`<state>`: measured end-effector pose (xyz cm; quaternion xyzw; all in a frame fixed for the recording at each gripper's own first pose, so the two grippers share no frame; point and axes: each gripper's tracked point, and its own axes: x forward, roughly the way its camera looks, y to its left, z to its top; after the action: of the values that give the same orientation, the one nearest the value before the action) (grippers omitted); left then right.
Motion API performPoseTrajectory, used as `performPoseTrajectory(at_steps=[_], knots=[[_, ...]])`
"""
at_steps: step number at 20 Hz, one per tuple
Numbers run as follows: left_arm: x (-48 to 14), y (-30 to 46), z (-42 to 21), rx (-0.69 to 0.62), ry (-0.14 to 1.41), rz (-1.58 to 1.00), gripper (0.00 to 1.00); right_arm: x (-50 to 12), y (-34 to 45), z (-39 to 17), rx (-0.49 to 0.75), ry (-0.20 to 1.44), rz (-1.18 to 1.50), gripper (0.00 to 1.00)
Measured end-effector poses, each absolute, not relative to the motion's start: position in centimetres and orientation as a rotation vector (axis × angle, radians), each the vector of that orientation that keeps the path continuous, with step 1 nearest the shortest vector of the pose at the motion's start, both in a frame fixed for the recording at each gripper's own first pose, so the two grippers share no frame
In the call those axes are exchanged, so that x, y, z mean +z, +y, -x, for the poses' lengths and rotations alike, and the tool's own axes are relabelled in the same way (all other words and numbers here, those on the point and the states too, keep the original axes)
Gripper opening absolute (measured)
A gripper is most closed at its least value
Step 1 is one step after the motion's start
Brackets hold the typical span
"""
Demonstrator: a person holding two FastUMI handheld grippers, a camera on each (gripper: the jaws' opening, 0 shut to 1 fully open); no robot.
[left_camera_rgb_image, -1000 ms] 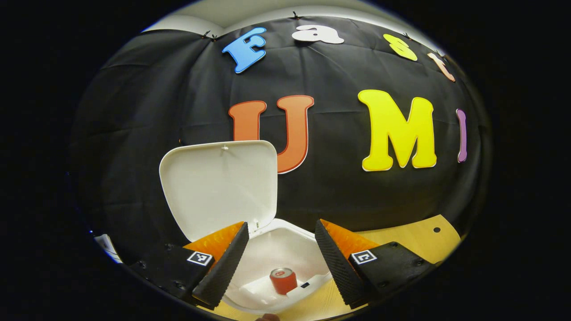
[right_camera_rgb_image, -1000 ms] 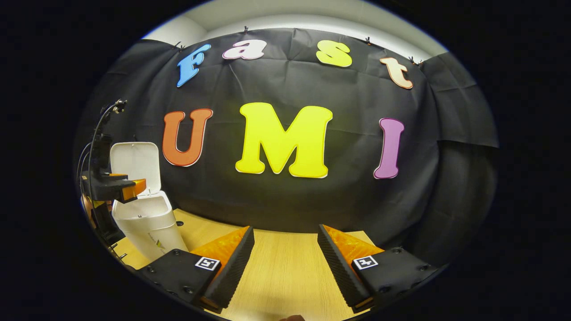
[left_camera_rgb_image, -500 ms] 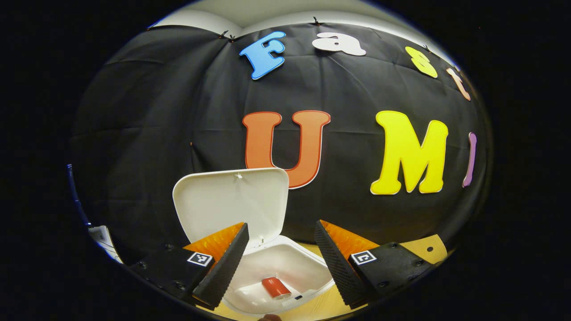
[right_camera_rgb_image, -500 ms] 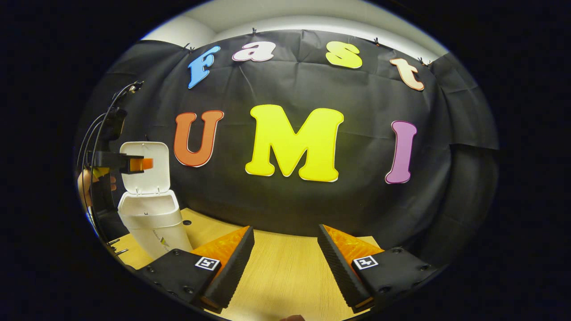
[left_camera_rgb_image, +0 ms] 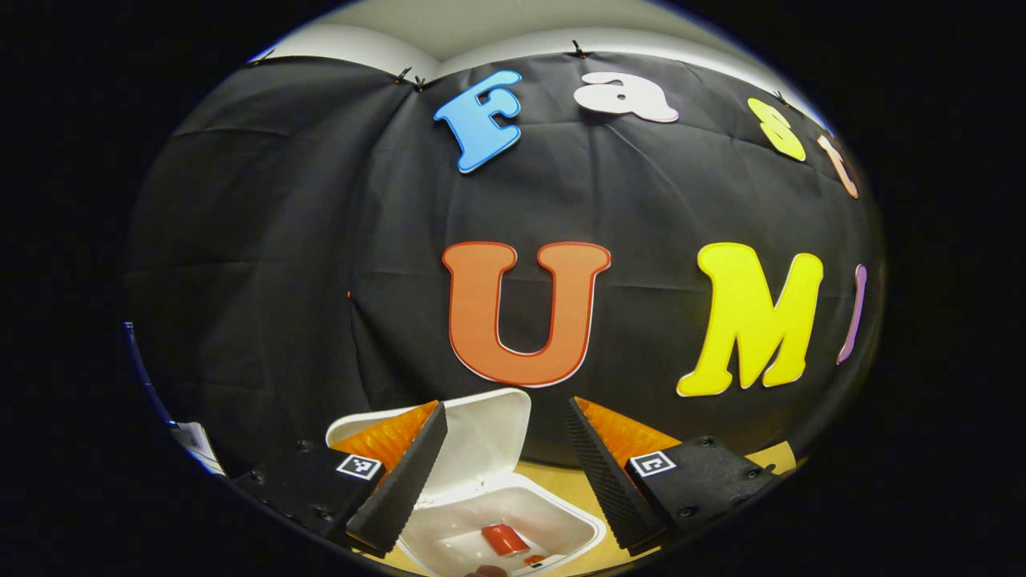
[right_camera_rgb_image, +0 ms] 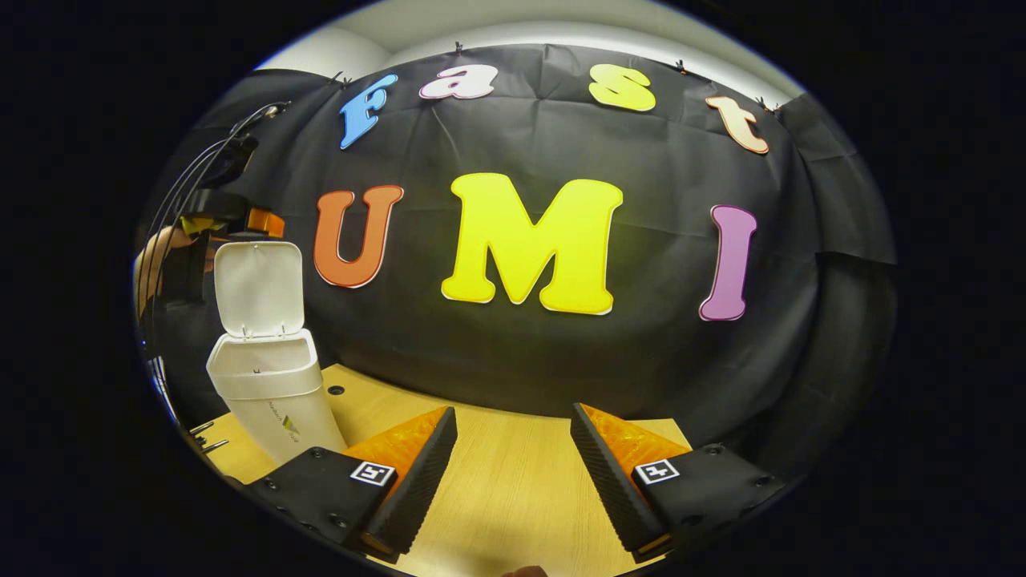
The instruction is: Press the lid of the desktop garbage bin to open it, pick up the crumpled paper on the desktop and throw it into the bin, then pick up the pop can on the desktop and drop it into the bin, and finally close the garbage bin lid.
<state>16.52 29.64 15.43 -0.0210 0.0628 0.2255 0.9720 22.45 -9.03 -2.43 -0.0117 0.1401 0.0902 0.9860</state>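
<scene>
The white desktop bin (right_camera_rgb_image: 268,385) stands at the table's left with its lid (right_camera_rgb_image: 258,290) raised upright. In the left gripper view I look down into the bin (left_camera_rgb_image: 577,525), and the red pop can (left_camera_rgb_image: 503,538) lies on its side inside. The lid (left_camera_rgb_image: 489,437) shows between my fingers there. My left gripper (left_camera_rgb_image: 503,465) is open and hangs above the bin, level with the lid's top edge. In the right gripper view the left gripper (right_camera_rgb_image: 260,223) sits just above the lid, held by a hand (right_camera_rgb_image: 156,256). My right gripper (right_camera_rgb_image: 513,457) is open over bare table.
The light wooden table (right_camera_rgb_image: 505,497) stretches from the bin to the right, with a small dark hole (right_camera_rgb_image: 336,390) beside the bin. Black cloth walls close in behind and to the sides. Cables (right_camera_rgb_image: 200,164) trail from the left gripper.
My left gripper has risen from inside the bin's mouth to the lid's top edge. The can dropped and tipped onto its side in the bin. The right gripper barely moved.
</scene>
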Motion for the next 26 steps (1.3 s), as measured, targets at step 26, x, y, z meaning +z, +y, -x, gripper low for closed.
performPoseTrajectory(at_steps=[26], knots=[[9.4,31.4,-16.3,0.520,0.310,0.196,0.98,-4.4,-6.8,-22.1,0.266,0.346,-0.026,0.93]])
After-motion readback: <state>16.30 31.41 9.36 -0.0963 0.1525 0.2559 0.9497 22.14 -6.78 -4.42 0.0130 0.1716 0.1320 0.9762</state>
